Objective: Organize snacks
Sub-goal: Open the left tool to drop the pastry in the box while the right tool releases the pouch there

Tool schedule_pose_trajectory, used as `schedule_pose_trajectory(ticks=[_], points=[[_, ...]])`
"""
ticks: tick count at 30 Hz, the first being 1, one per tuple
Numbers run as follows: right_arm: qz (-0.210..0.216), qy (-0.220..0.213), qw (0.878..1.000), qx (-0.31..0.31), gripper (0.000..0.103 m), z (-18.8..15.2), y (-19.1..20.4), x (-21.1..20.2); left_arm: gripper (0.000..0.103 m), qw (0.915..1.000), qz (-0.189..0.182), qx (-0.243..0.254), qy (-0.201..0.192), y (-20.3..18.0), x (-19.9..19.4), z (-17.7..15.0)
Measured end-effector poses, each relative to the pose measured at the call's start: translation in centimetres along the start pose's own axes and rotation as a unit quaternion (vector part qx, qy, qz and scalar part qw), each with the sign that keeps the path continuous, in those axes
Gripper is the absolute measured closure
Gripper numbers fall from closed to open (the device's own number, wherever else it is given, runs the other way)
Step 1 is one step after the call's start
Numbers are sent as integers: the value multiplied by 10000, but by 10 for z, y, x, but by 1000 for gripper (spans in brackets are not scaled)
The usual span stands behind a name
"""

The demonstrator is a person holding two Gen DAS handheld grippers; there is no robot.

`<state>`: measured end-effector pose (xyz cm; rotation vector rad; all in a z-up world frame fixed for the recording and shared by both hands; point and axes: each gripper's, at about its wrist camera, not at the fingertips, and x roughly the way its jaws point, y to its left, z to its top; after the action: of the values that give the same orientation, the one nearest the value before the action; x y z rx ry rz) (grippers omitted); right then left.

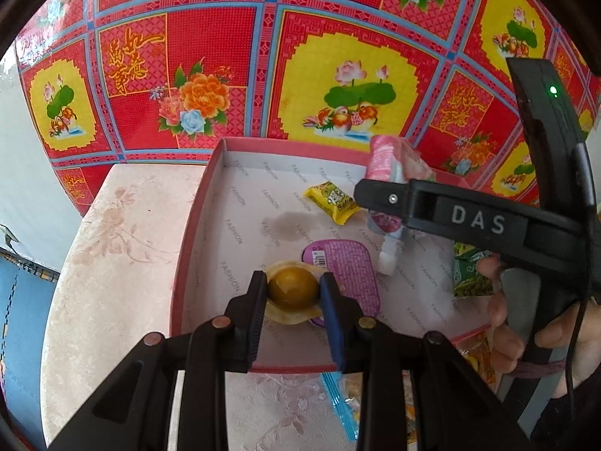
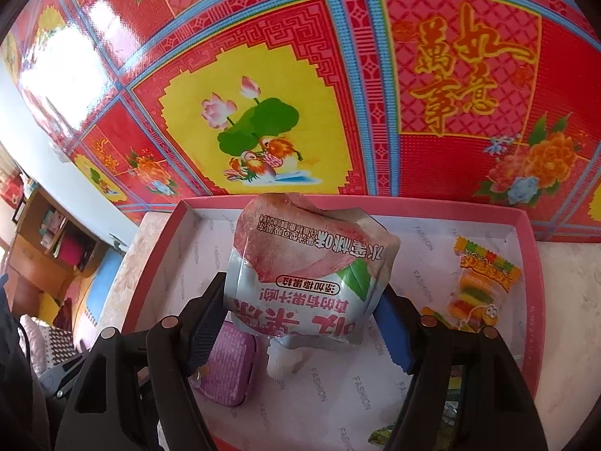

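A shallow pink box with white lining lies on a pink cloth. My left gripper is shut on a brown round snack in clear wrap, low over the box's near side. My right gripper is shut on a peach jelly pouch and holds it spout down above the box; the pouch also shows in the left wrist view. A purple jelly cup lies beside the brown snack and under the pouch.
In the box lie a yellow candy packet, a green packet and a colourful gummy skewer pack. More wrapped snacks lie on the cloth before the box. A red patterned wall stands behind. Shelves are at the left.
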<state>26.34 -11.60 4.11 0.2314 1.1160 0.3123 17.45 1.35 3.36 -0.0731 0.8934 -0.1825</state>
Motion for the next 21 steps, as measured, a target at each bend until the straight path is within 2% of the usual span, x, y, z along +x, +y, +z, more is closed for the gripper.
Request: schedule_pose_trajectory(ticks=[12, 18, 20, 21], points=[[-29, 18, 10000, 36, 29, 2, 2, 2, 72, 9999, 95, -43, -38, 1, 1, -4], [-63, -62, 10000, 15, 27, 2, 3, -2, 62, 9999, 89, -79, -31, 2, 0, -4], [-57, -76, 9999, -38, 21, 2, 3, -4, 53, 9999, 154, -44, -17, 1, -1, -6], [-59, -91, 9999, -60, 20, 2, 3, -6, 53, 9999, 164, -35, -23, 1, -2, -6]])
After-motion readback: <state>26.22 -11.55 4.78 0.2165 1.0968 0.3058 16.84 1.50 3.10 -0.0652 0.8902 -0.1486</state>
